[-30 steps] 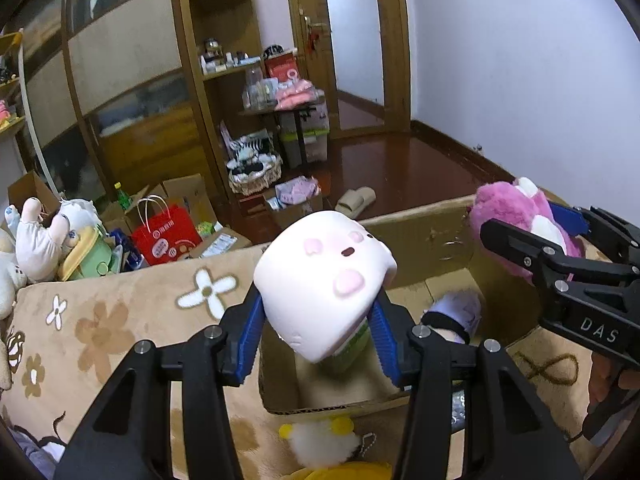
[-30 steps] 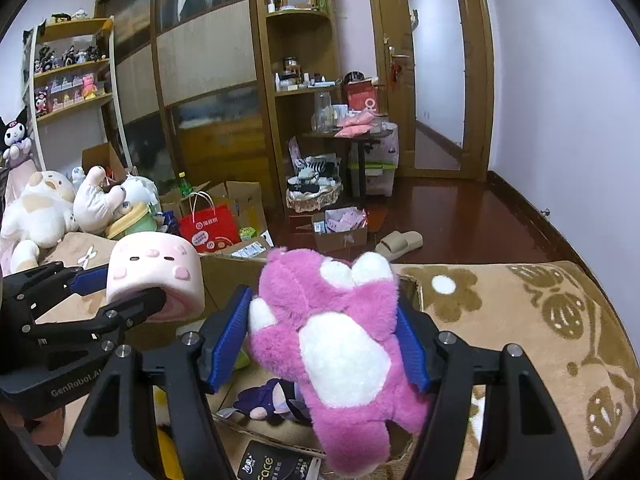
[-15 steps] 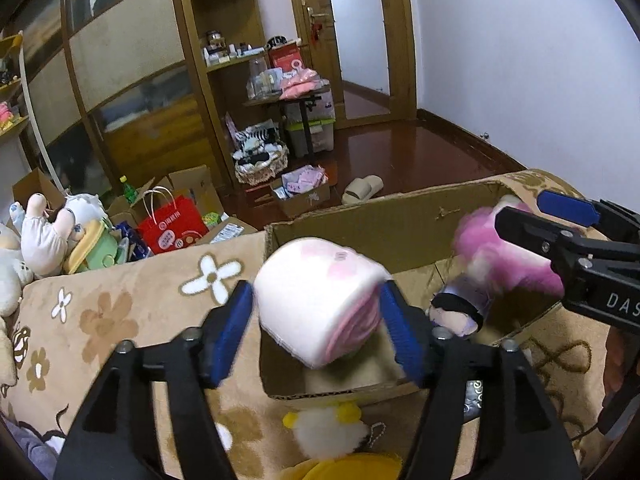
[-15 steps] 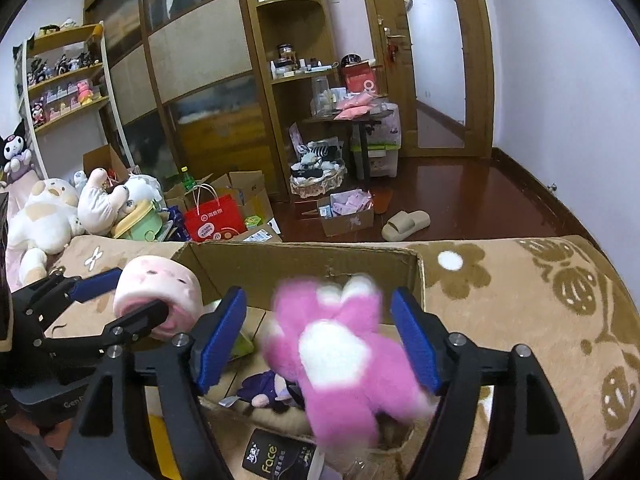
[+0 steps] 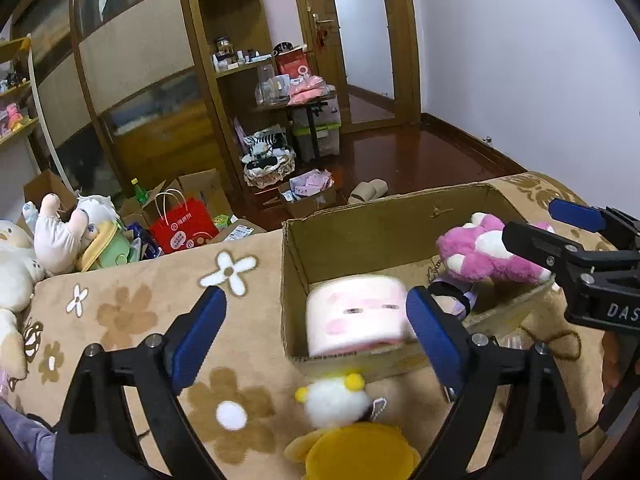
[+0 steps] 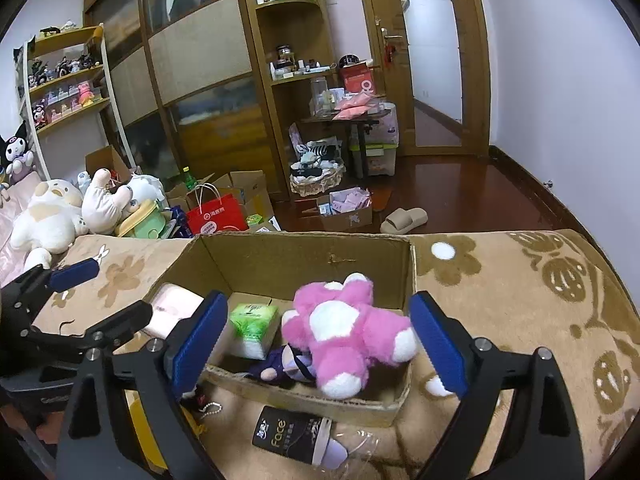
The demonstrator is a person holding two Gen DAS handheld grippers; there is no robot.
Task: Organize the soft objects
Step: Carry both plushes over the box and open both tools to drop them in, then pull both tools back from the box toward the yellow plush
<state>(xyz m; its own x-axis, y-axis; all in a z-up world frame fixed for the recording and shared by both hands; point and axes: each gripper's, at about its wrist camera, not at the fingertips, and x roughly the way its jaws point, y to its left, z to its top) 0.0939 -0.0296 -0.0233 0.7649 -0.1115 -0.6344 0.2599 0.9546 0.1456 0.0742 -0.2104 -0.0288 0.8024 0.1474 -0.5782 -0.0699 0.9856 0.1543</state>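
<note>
Left wrist view looked down past the left gripper, whose blue-padded jaws had just been opening and stood wide apart, pressing on nothing. Between and beyond them the pink-and-white plush block sat blurred in the near left corner of the cardboard box, clear of both pads. Just in front of the box's near wall lay a small white pom-pom toy with yellow knobs, and below it a yellow plush — both on the tan flowered blanket.

At the right edge of that view the right gripper reached in over the box. Its jaws had also just been opening and were spread wide, gripping nothing. The pink bear lay sprawled inside the box at its near right end, free of the pads, partly over a dark purple plush. A green-and-white tissue pack sat beside it in the middle of the box.

A black "Face" packet lay on the blanket just in front of the box. Farther off, large white plush toys crowded the left, and a red paper bag stood on the floor beyond the blanket.
</note>
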